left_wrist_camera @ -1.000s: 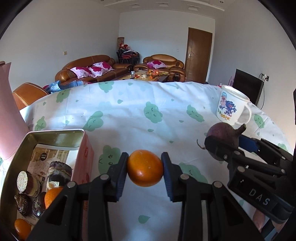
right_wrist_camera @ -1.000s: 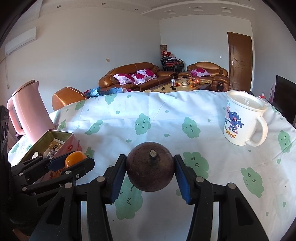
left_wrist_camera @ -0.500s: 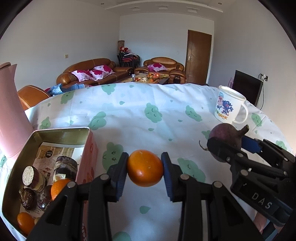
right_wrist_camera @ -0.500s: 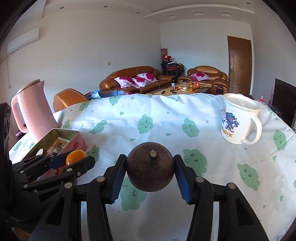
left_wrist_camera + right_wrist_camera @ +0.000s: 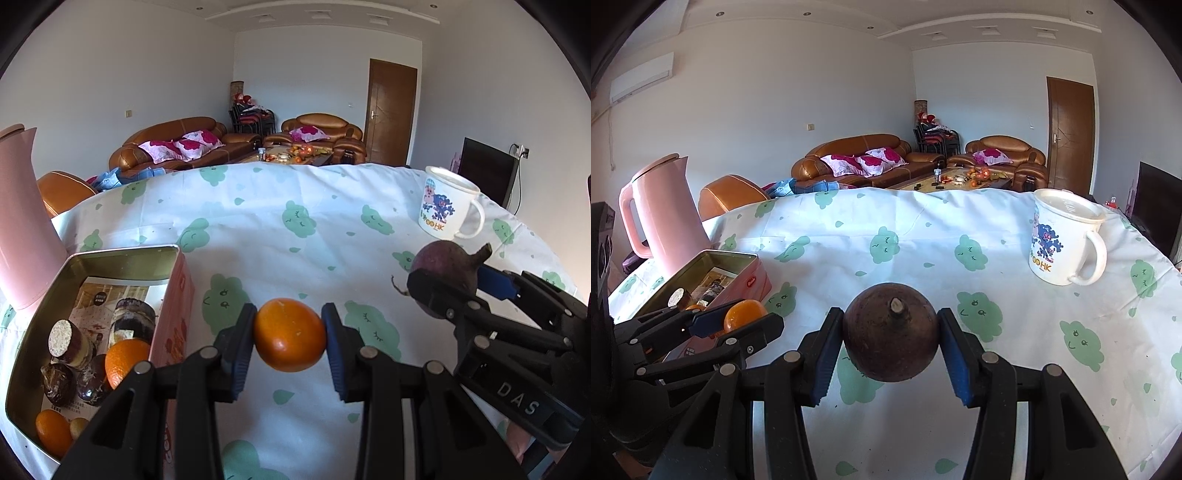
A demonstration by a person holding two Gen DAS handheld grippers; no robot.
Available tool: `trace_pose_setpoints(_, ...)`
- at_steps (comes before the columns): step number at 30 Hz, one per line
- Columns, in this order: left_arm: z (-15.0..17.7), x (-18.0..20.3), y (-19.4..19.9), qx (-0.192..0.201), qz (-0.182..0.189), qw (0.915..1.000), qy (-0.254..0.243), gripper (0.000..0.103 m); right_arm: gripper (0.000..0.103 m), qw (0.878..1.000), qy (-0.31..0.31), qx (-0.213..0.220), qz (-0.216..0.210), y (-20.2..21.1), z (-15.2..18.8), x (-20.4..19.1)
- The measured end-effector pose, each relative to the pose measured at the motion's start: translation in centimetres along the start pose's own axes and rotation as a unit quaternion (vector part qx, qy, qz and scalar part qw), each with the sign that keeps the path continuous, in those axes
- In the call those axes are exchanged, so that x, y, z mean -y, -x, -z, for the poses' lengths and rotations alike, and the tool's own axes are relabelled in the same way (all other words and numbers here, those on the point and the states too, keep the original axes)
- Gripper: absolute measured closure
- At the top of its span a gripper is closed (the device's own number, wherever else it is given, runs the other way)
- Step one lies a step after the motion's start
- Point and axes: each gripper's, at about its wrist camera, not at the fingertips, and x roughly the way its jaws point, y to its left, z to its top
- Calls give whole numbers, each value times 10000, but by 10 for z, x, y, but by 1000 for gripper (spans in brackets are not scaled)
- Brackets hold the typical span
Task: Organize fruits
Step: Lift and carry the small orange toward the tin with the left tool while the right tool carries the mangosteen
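The left gripper [image 5: 288,338] clamps an orange [image 5: 289,334] above the tablecloth, right of the tin [image 5: 122,255]; the right gripper [image 5: 891,343] clamps a dark fruit [image 5: 891,341]. Both look mid-carry; next, probably, lowering each into the tin.

Bare tablecloth [image 5: 908,243] lies open between the pink tin [image 5: 738,275] and the white mug [image 5: 1060,240]; the pink kettle [image 5: 665,214] stands just behind the tin.

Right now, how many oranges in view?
3. One orange clamped in the left hand-held gripper; two in the tin: one mid-tin, one at its near corner. Others may be hidden.
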Motion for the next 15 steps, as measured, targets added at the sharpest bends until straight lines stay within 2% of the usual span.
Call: trace_pose_setpoints(15, 4, 0, 20, 108, 140, 9998, -5, 66, 50, 9999, 114, 33, -35, 9, 5, -7)
